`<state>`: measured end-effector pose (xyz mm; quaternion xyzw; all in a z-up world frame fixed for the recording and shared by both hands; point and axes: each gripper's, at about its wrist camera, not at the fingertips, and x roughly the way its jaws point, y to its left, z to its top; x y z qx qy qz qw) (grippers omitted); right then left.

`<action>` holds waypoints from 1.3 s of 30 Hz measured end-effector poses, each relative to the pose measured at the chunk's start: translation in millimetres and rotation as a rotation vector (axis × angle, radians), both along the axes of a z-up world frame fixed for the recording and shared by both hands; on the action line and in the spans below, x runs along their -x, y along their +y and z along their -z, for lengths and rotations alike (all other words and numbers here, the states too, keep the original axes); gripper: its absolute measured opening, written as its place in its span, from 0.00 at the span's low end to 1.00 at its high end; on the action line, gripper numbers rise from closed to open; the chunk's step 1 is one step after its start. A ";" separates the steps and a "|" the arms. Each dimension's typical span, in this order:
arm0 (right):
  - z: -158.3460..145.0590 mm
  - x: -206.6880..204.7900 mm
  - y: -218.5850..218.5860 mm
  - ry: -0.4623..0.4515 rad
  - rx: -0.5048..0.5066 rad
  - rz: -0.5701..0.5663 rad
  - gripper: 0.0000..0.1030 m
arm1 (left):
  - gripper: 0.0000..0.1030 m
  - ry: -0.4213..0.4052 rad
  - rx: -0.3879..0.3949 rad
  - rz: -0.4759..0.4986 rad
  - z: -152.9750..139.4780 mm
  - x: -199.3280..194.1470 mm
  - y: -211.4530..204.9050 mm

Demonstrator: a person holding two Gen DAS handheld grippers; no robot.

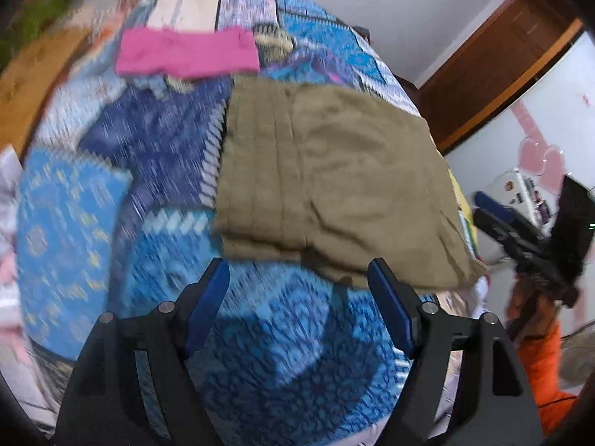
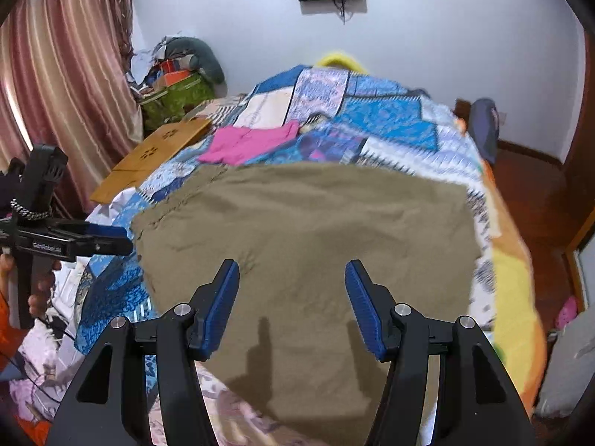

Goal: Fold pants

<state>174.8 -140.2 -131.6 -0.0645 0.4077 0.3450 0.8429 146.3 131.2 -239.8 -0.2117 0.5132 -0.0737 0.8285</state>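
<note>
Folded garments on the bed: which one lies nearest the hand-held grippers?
The khaki pants, folded flat just beyond both open grippers. The pink garment lies farther up the patchwork quilt.

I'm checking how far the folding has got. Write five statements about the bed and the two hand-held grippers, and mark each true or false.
1. The khaki pants lie folded on the patchwork quilt. True.
2. The left hand-held gripper is clamped on the pants. False: its jaws stand open, with nothing between them.
3. A pink garment lies on the quilt beyond the pants. True.
4. The right hand-held gripper holds the pink garment. False: its jaws are open and empty above the pants.
5. The pants hang from the curtain. False: they rest flat on the bed.
</note>
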 end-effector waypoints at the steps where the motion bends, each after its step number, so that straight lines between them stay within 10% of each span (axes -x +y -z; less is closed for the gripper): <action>1: 5.1 2.3 2.4 0.006 0.005 0.000 0.54 | 0.74 0.019 0.037 0.005 6.2 2.3 -1.6; 9: 48.7 0.2 1.8 0.104 0.023 0.015 0.54 | 0.91 -0.014 0.202 0.008 12.9 0.8 -7.5; 21: 53.6 11.9 -11.7 0.093 -0.008 0.022 0.54 | 0.89 -0.032 0.346 -0.141 19.0 -43.9 15.5; 27: 52.5 12.5 -15.2 0.103 -0.003 0.033 0.54 | 0.44 -0.038 0.185 -0.215 11.3 -62.4 12.9; 39: 28.5 2.3 -3.8 0.139 -0.007 0.051 0.54 | 0.30 -0.233 -0.285 -0.181 -37.4 -35.3 -24.3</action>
